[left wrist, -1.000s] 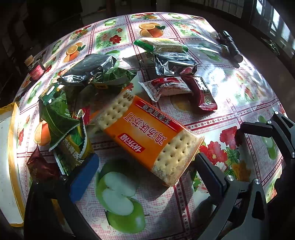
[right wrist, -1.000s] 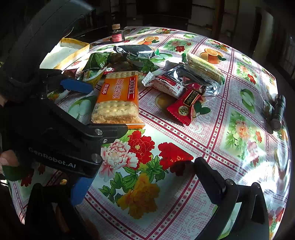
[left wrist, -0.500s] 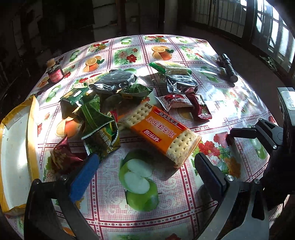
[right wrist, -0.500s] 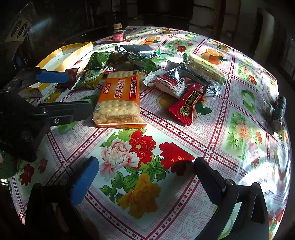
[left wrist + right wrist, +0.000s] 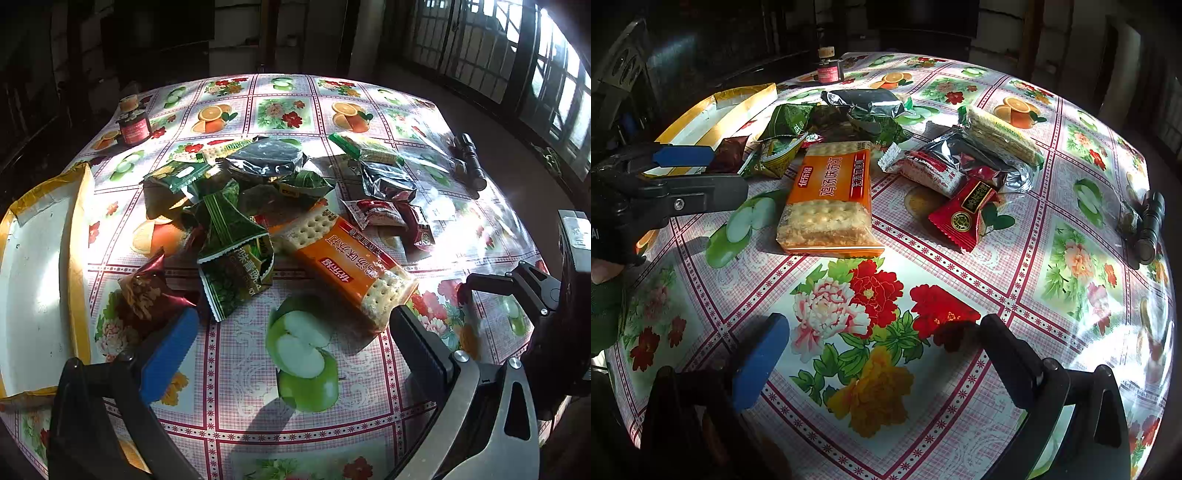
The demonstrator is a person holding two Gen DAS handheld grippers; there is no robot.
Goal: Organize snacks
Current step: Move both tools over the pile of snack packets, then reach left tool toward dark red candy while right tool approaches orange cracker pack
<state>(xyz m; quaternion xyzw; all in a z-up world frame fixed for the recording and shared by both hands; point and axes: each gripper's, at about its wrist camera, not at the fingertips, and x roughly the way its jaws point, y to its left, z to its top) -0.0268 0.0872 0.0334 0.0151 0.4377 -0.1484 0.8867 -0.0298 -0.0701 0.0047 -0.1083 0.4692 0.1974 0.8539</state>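
1. On the table point(image 5: 236, 369), under a fruit-and-flower cloth: loose heap of snack packets, lit hard from the window side.
2. Orange cracker pack point(image 5: 347, 266) flat on the cloth, nearest item to both tools. Long axis diagonal in the left wrist view, far end toward the heap, near end (bare crackers showing) pointing at the right-hand finger of the left hand-held gripper point(image 5: 291, 347).
3. Left hand-held gripper: jaws spread wide, nothing between them, low over the printed green apple. Pack just ahead and slightly right of its centre line; near corner close to the black finger, contact not certain.
4. Right hand-held gripper point(image 5: 882, 347): also wide open and empty, over the peony print. Same cracker pack point(image 5: 829, 199) well ahead and a little left; long axis running roughly away from this camera.
5. Judged nearer: left. A grasp across the short width would likely need a turn of the wrist to square the jaws to the diagonal.
6. Open yellow-edged box point(image 5: 40, 280) at far left, beside the left tool (probable destination, a guess only).
7. Also noted: green packets point(image 5: 229, 251), red packet point(image 5: 967, 214), small jar point(image 5: 133, 125), black torch point(image 5: 1148, 229) at the right edge.
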